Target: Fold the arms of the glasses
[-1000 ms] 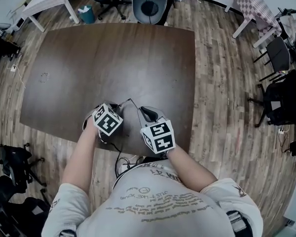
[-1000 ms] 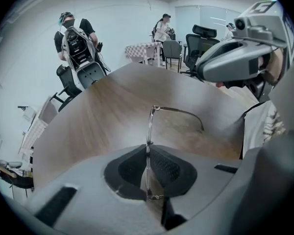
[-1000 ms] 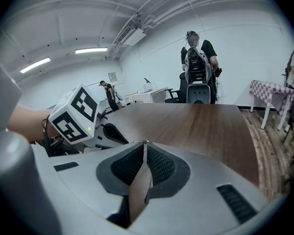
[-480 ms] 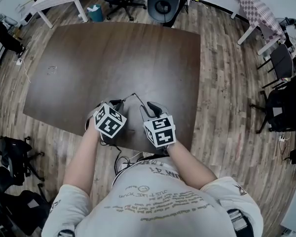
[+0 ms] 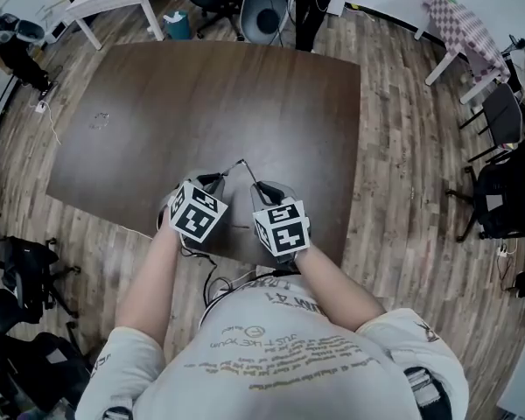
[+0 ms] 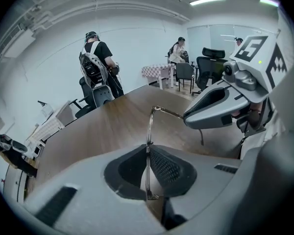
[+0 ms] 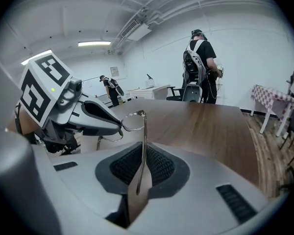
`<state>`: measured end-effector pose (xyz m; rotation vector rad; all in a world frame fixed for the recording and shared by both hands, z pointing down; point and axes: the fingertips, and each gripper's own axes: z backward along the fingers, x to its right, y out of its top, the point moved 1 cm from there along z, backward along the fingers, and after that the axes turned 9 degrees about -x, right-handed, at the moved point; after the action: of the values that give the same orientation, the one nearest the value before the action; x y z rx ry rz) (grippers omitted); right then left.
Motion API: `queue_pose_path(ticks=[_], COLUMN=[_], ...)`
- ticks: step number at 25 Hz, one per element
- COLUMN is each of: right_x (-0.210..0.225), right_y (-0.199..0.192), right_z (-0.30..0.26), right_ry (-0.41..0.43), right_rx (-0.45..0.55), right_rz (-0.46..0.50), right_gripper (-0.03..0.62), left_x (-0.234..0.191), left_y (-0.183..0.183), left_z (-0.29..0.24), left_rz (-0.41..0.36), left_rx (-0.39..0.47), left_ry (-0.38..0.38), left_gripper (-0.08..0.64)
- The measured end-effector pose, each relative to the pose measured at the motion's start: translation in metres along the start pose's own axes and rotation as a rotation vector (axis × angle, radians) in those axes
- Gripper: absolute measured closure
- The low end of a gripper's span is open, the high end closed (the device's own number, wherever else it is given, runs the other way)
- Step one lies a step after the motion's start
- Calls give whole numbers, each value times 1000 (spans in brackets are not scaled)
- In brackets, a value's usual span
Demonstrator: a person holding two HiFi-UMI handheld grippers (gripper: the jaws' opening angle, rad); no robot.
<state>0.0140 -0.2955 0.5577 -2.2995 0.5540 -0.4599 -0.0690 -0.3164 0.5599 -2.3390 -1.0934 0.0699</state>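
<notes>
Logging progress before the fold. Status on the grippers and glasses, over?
Left gripper shut on the glasses front. Right gripper just closed in on one arm, arm between its pads. Arm not yet folded. Nothing in the way.

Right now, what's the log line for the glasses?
left tool: shut on glasses | right tool: jaws just closed on arm | arm: not yet folded

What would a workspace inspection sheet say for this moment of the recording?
Surface: dark brown wooden table, grain visible.
Job's things: thin wire-framed glasses, held between both grippers.
Clutter: one small faint item on the table, unidentifiable.
Grippers: left gripper shut on the glasses' front; right gripper shut on one arm, its jaws having just been closing.
Cables: dark cable hanging below the left gripper.
Surroundings: plank floor, black office chairs, people standing.
</notes>
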Motion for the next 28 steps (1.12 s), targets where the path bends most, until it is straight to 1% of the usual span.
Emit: queue_pose_path(ticks=[3,5,10,12,15,20,24,28], right_x=[-9,-14,-23,-27,-32,-36,-41,-43], right_y=[1,1,6,6,8,11,10,11], right_z=[-2,-3,-4,-4,0,1,3,4], right_ry=[36,76,218,256,282,313,364,427], right_rx=[-6,-8,2,0,0,11,12,19], right_rz=[-15,-47,-203,-239,-248,-268,-313,-369], right_gripper=[557,557,557,558,558,558,558,560], left_x=[-1,0,-1,-1,2,3,8,17], left_y=[-2,-3,-3,-3,-4,-1,-4,2], left_z=[3,5,13,15,19,24,28,28], left_rz=[15,25,77,85,93,114,149,160], left_rx=[5,8,42,56,54,86,103,116], left_ry=[4,7,-10,-21,-35,-57,-86,-122], left_gripper=[526,526,526,526,526,526,526,526])
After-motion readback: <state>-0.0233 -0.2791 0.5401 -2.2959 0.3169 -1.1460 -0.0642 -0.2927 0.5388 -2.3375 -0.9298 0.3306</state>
